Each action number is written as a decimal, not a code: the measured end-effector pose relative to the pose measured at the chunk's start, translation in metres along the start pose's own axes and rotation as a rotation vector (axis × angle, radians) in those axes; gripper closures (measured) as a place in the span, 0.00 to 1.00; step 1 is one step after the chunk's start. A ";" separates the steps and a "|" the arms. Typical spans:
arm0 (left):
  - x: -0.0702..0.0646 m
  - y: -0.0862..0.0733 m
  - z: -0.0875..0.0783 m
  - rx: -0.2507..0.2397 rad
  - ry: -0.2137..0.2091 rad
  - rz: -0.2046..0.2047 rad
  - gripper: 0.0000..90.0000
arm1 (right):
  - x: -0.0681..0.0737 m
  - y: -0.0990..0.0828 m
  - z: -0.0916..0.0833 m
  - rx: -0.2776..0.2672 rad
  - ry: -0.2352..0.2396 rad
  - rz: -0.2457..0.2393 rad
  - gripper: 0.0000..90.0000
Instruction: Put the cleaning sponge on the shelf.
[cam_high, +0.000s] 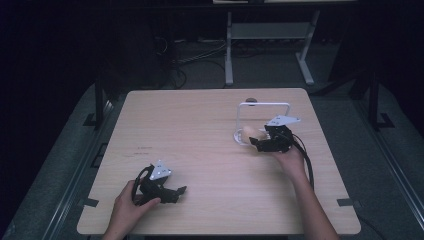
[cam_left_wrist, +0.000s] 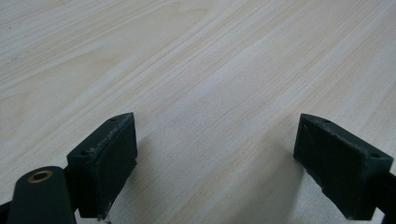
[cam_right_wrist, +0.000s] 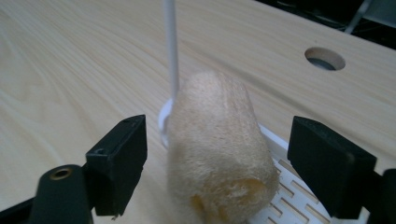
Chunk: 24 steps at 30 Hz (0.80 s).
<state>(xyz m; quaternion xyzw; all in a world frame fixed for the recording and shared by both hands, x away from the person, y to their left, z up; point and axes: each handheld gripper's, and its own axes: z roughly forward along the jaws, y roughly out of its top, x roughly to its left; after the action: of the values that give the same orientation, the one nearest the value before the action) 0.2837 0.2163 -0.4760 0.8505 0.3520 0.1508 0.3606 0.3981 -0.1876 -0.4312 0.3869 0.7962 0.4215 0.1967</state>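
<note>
A: Two grippers on my screen, nearest first. The left gripper sits low at the near edge of the table, in a hand, with its jaws wide apart over bare wood.

B: Any label or writing you can read?

A: None that I can make out. There is a small dark mark on the wood left of centre, too small to read. The top is pale, light-grained wood, and the room around it is dark.

B: And the right side?

A: The right gripper is farther out, toward the far right. Its jaws stand apart on either side of a loofah roll, with a gap at each pad, so I see no squeeze on it. The roll lies on the slotted base of a white rack, and a thin white upright of that rack rises just behind it.

B: Anything in the way?

A: In the high view, the rack's wire frame arches over the spot beyond the gripper. Past it is a round hole in the tabletop, then a grey stand and loose cables on the floor.
</note>
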 end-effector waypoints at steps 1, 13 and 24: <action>0.000 0.000 0.000 0.001 0.000 0.001 0.14 | 0.001 0.001 -0.005 -0.003 0.002 -0.006 0.26; 0.000 0.000 0.000 -0.001 0.000 -0.001 0.14 | 0.015 -0.008 -0.028 0.039 0.083 -0.029 0.92; 0.000 0.000 0.000 -0.002 0.000 -0.002 0.14 | 0.021 -0.019 -0.009 0.143 0.148 -0.042 1.00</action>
<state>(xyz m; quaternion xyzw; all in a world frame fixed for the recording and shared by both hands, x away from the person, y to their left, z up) 0.2836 0.2161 -0.4761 0.8498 0.3527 0.1509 0.3614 0.3702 -0.1823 -0.4415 0.3509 0.8445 0.3870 0.1181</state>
